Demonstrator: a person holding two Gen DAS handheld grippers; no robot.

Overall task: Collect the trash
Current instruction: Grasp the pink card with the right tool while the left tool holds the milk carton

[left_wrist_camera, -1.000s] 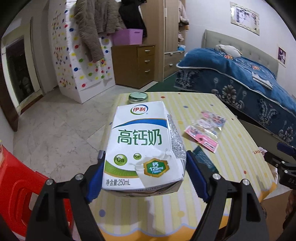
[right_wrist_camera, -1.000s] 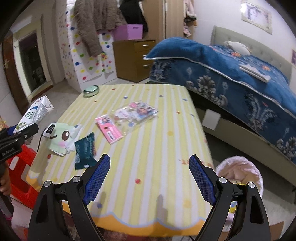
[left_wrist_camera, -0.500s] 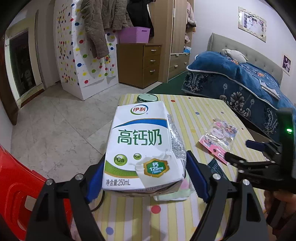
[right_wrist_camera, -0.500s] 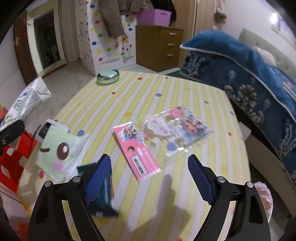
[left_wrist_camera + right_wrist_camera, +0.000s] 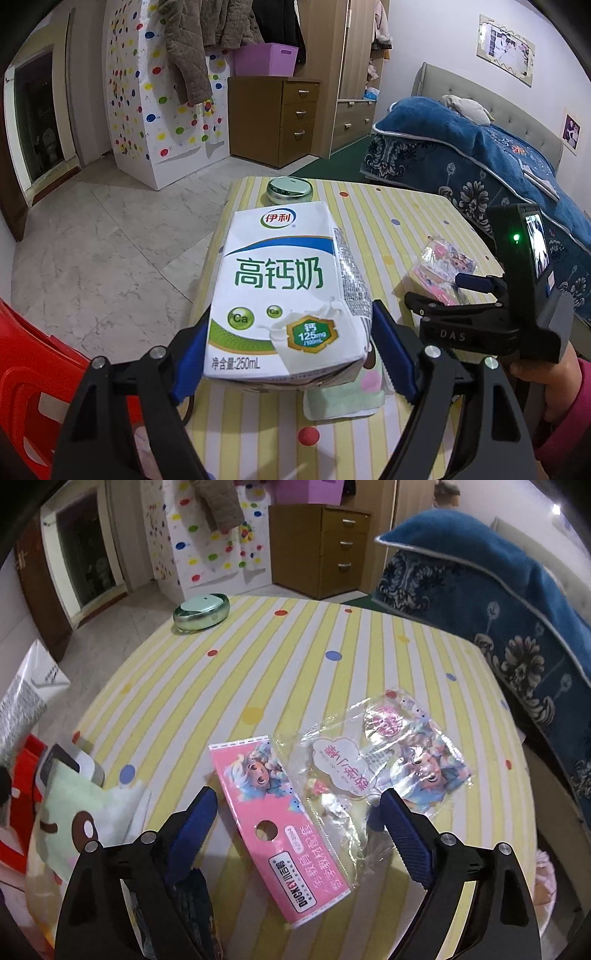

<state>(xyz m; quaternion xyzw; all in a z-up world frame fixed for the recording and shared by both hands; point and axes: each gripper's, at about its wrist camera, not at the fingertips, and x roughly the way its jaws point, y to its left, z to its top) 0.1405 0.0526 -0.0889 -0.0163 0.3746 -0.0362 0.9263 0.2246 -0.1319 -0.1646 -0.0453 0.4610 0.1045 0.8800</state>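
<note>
My left gripper [image 5: 290, 354] is shut on a white and green milk carton [image 5: 284, 291], held above the near left edge of the striped table [image 5: 388, 206]. The carton's corner also shows at the left of the right wrist view [image 5: 26, 694]. My right gripper [image 5: 297, 805] is open and hangs low over a pink packaging card [image 5: 273, 812], its fingers on either side of it, not touching. A clear printed plastic wrapper [image 5: 391, 757] lies against the card's right side. A dark teal wrapper [image 5: 195, 904] lies under the right gripper's left finger. In the left wrist view the right gripper [image 5: 439, 291] is at the right.
A pale green tissue pack [image 5: 74, 812] lies at the table's left edge, over a small white device [image 5: 66, 768]. A round green tin [image 5: 201, 611] sits at the far corner. A red stool [image 5: 29, 387] stands left of the table, a blue-covered bed [image 5: 498, 590] right.
My right gripper has dropped and moved in over the table until the pink card lies between its fingers; it now shows in the left wrist view. The left gripper keeps its grip on the carton.
</note>
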